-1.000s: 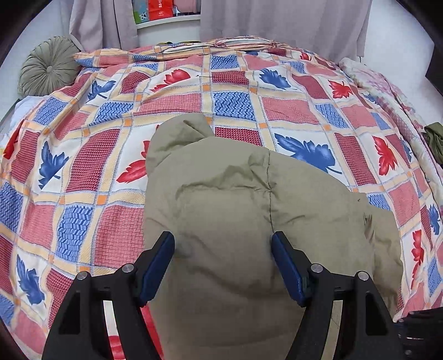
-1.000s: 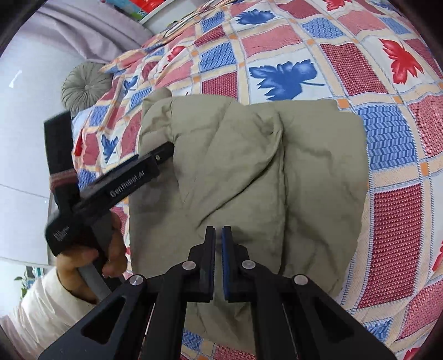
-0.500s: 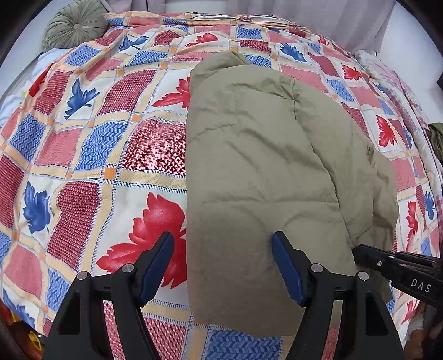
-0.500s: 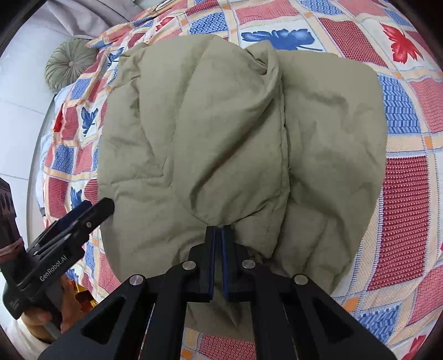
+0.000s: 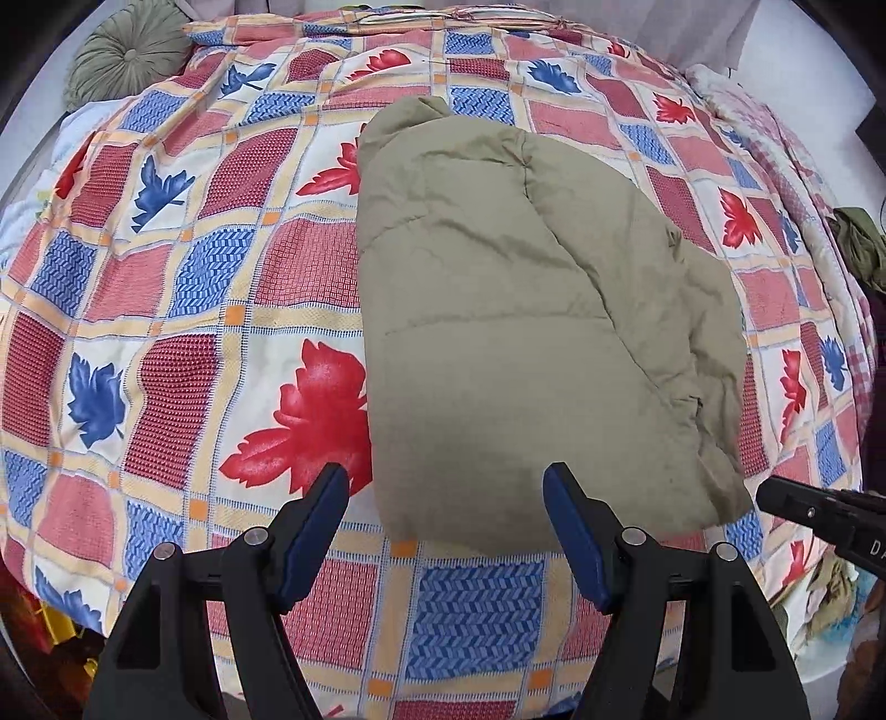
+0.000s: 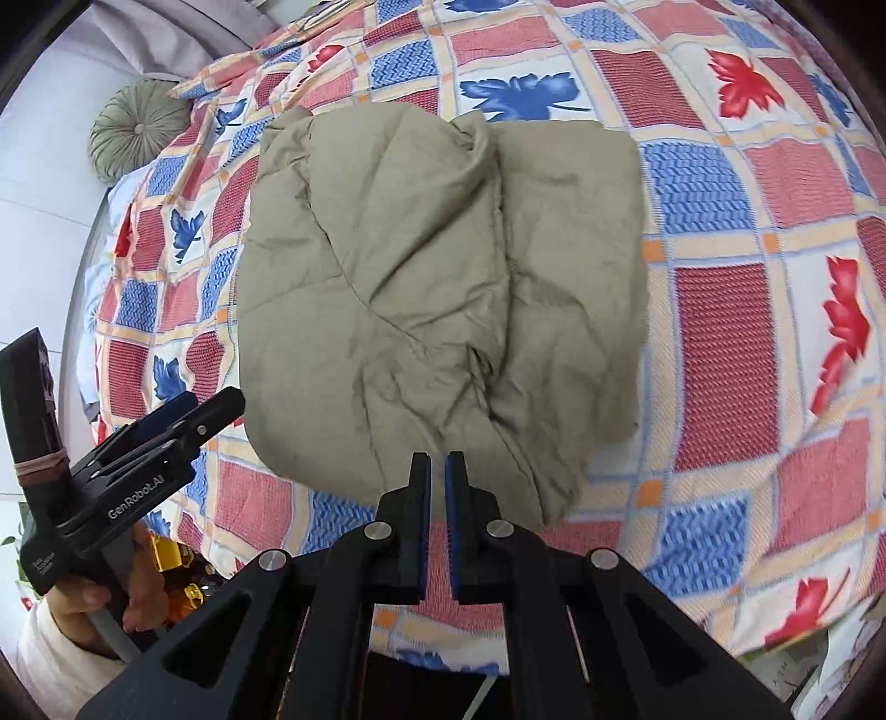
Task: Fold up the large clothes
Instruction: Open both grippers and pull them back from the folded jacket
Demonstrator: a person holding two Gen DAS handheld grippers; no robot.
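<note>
Ahead of both claws, the folded jacket [image 5: 531, 310] lies on the bed [image 5: 166, 310]; left claw [image 5: 446, 531] gapes empty, right claw [image 6: 437, 515] nearly closed, empty, apparently finished folding.

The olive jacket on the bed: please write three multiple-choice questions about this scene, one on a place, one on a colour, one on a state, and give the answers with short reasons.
1. Where does the round green cushion lie?
A. on the jacket
B. at the far left corner of the bed
C. between the right gripper's fingers

2. What colours are the leaves printed on the bedspread?
A. red and blue
B. green and yellow
C. black only

3. How are the grippers?
A. both open
B. both shut
C. left gripper open, right gripper shut

Answers:
1 B, it lies beyond the folded olive jacket, at the quilt's far left edge.
2 A, only red and blue leaves show.
3 C, the left fingers stand wide apart, while the right pads nearly meet and hold nothing.
</note>
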